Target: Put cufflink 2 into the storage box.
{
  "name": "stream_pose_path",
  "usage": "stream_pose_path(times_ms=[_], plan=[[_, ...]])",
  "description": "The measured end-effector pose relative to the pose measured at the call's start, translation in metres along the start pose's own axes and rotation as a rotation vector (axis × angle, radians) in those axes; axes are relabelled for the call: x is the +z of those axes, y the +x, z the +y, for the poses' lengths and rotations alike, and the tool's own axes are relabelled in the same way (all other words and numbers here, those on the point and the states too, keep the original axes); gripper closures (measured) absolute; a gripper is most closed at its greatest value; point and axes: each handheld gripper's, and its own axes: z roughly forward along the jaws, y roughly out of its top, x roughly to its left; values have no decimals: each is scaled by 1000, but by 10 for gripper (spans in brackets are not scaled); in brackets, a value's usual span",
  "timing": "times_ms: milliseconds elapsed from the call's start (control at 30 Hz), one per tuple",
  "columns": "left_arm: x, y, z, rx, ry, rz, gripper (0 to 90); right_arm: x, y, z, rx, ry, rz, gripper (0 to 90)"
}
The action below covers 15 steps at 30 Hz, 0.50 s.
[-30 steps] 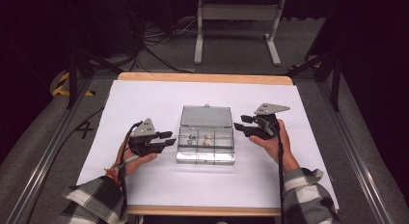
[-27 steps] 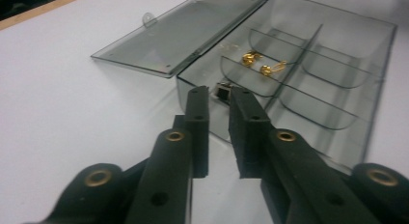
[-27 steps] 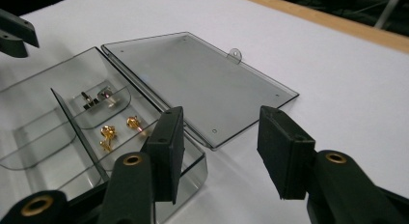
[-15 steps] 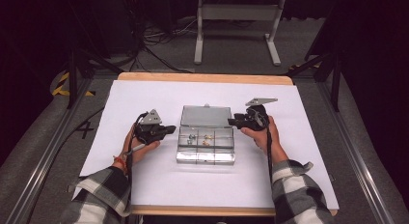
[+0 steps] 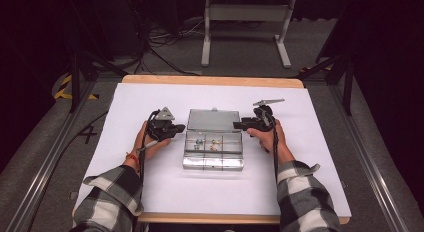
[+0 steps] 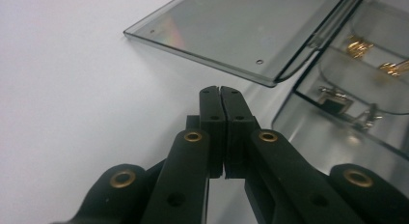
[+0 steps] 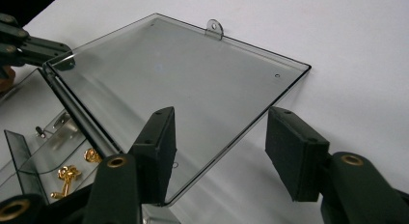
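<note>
- While the clear compartment box [image 5: 213, 147] lay opened mid-table on the white sheet [image 5: 150, 187], both grippers were held at its sides, one per flank.
- Left gripper [image 6: 222, 96] was clenched on nothing, tips just beside the box's left wall near the hinge.
- Right gripper [image 7: 219, 147] had just been opening; jaws parted, the lid's [image 7: 178, 84] right edge between them, pads apparently not pressing.
- Small gold and silver fittings [image 7: 67, 178] sat in the middle compartments.
- Lid lay flat beyond the tray, latch tab [image 7: 214, 28] farthest away.
- Step judged: getting hold of the lid's edge. Next move would call for closing on that edge and swinging the lid over, with the left gripper bracing the tray.
</note>
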Motion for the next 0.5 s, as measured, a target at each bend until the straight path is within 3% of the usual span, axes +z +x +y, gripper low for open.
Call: stream_pose_path(times_ms=[200,333,500], plan=[[4,3,3,-25,-12,6,881,9,-3,2,69,24,39,344],[9,0,7,-3,10,7,881,13,-7,2,125,35,72,302],[13,0,7,-14,8,18,883,16,-8,2,142,40,83,291]])
